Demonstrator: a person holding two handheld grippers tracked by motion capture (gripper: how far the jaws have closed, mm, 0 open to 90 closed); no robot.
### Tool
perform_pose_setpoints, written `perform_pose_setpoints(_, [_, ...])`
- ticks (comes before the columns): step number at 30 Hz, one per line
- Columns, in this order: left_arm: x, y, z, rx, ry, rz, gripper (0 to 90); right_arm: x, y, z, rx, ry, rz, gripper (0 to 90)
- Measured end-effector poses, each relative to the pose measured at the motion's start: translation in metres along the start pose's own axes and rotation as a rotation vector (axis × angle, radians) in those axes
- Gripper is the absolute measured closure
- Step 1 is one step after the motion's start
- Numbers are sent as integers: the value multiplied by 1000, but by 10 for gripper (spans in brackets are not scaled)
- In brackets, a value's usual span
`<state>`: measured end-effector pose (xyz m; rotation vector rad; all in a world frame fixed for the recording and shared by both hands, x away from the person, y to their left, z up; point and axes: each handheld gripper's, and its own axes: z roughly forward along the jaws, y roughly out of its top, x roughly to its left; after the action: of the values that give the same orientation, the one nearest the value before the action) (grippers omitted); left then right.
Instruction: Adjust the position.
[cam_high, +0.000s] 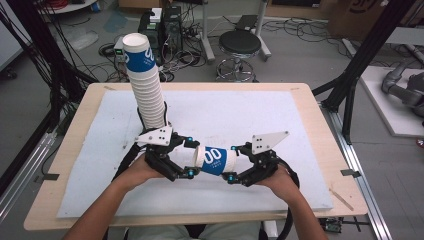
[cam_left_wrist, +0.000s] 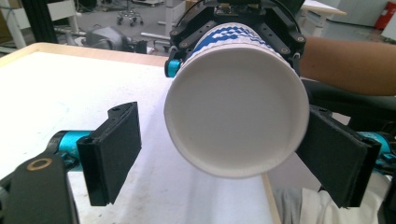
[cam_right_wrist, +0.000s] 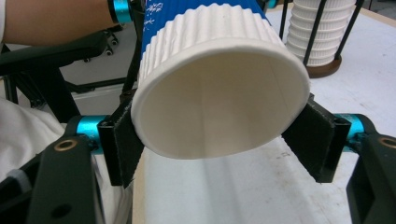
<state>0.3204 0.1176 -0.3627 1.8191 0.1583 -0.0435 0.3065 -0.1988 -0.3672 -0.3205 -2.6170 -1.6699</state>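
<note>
Item: we hold one paper cup (cam_high: 216, 160) clamped in the right tool (cam_high: 231, 162), the left tool (cam_high: 189, 157) apart around it, cup stack (cam_high: 146, 82) awaiting it.

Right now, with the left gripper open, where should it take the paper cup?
Probably the near end of the paper cup, on its outer wall just behind the rim, with the left gripper coming in along the cup's axis. The cup lies level, its round end sits between the open pads, and the right gripper clamps the far end.
</note>
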Motion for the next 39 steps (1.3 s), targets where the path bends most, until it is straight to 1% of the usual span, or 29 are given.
perform_pose_setpoints(2, [1, 0, -3, 3, 2, -1, 162, -1, 3, -2, 9, 2, -4, 268])
perform_pose_setpoints(6, [2, -1, -9, 12, 21, -6, 162, -3, 6, -5, 39, -5, -10, 269])
perform_pose_setpoints(10, [3, 1, -16, 32, 44, 0, 162, -4, 10, -9, 65, -8, -21, 269])
perform_pose_setpoints(12, [3, 2, -19, 36, 50, 2, 162, -3, 12, -10, 75, -8, -18, 269])
perform_pose_setpoints(13, [3, 3, -20, 43, 51, 4, 162, -4, 13, -11, 81, -4, -25, 269])
perform_pose_setpoints(14, [4, 5, -22, 51, 51, 6, 162, -4, 14, -11, 91, -7, -25, 269])
perform_pose_setpoints(17, [4, 8, -25, 80, 57, 16, 162, -5, 17, -12, 119, -13, -46, 269])
perform_pose_setpoints(21, [4, 11, -28, 99, 61, 23, 162, -7, 22, -12, 161, -27, -52, 269])
perform_pose_setpoints(24, [4, 16, -30, 105, 63, 27, 162, -10, 25, -12, 210, -39, -62, 269])
perform_pose_setpoints(26, [4, 19, -30, 118, 65, 34, 162, -11, 28, -11, 234, -43, -66, 269])
perform_pose_setpoints(27, [4, 21, -30, 128, 66, 42, 162, -11, 29, -10, 245, -44, -72, 269])
perform_pose_setpoints(28, [3, 22, -29, 133, 66, 41, 162, -11, 31, -9, 259, -45, -80, 269])
perform_pose_setpoints(34, [3, 32, -20, 170, 53, 56, 162, -12, 43, -1, 352, -57, -109, 269])
perform_pose_setpoints(36, [3, 34, -16, 189, 49, 68, 162, -12, 47, 2, 382, -59, -125, 269])
perform_pose_setpoints(39, [3, 38, -9, 226, 41, 78, 162, -11, 51, 6, 421, -62, -134, 269])
